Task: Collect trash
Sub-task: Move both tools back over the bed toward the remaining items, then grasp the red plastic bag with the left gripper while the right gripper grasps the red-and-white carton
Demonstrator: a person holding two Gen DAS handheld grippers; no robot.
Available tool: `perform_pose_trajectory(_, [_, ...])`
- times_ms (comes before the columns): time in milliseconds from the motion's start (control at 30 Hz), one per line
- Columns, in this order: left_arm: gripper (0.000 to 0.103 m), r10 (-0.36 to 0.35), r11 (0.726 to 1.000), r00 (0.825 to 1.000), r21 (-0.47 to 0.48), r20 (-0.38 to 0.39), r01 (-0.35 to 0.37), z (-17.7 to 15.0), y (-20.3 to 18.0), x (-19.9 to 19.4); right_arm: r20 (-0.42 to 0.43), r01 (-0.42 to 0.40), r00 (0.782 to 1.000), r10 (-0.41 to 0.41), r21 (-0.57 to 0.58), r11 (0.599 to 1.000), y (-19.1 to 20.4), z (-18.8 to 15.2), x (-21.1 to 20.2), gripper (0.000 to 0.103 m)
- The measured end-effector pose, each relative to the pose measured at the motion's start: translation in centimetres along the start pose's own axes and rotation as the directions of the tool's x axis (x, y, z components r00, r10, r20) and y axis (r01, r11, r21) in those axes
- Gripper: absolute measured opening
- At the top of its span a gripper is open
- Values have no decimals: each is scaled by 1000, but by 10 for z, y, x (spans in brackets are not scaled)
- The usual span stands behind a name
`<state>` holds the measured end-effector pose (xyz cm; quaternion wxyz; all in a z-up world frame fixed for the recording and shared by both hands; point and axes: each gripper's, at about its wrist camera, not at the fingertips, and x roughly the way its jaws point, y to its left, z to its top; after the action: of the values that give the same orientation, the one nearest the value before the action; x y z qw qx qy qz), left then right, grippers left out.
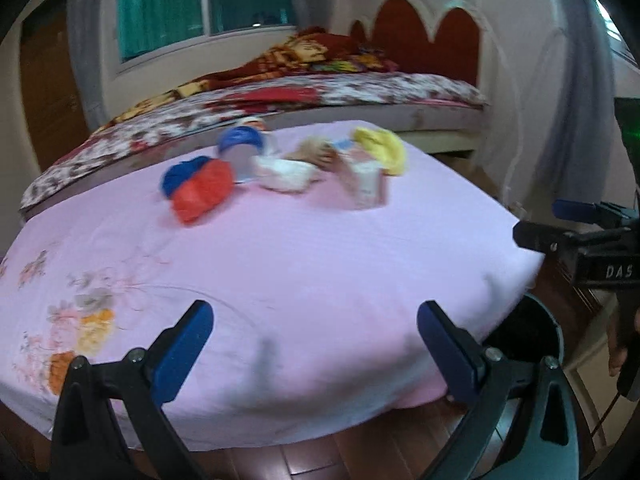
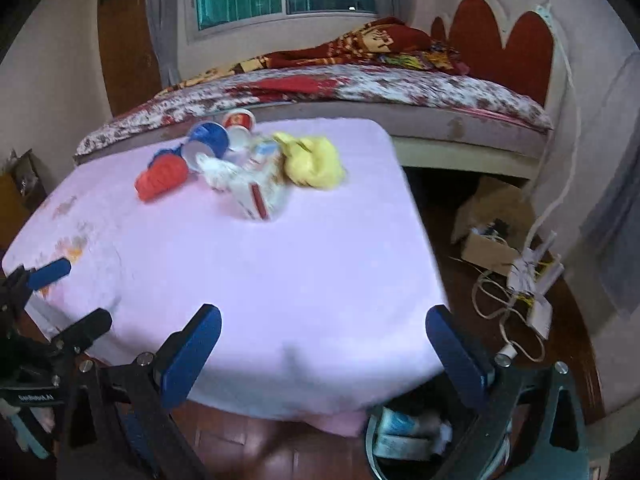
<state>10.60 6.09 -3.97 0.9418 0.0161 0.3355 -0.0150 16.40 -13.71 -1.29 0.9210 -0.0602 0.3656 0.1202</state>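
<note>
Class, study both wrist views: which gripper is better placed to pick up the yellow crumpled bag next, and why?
Probably the right gripper. Its jaws are open and empty, and the yellow bag lies at the pile's right end, nearer its side. The left gripper, also open, faces the red bag side. The bin sits below the right gripper.

The right gripper [image 1: 560, 224] body reads "DAS" in white letters.

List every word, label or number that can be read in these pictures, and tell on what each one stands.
"DAS": white letters on the black body of the right gripper, seen from the left wrist camera; the word may go on out of view.
Label on the left gripper body: too blurred to read.
Print on the carton and the red cup: too blurred to read.
</note>
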Motion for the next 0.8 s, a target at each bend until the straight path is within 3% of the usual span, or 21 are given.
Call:
perform_pose_trajectory(300, [97, 113, 990, 993, -84, 16, -111, 25, 79, 34, 9, -29, 1000, 29, -62, 998, 62, 49, 64, 103])
perform_pose_trajectory(667, [95, 116, 986, 993, -116, -29, -118, 62, 120, 107, -20, -18, 1000, 18, -15, 1000, 65, 85, 133, 103])
perform_pose_trajectory(800, [95, 113, 988, 992, -104, -54, -118, 75, 124, 132, -30, -11, 999, 11, 11, 1000, 61, 93, 148, 94])
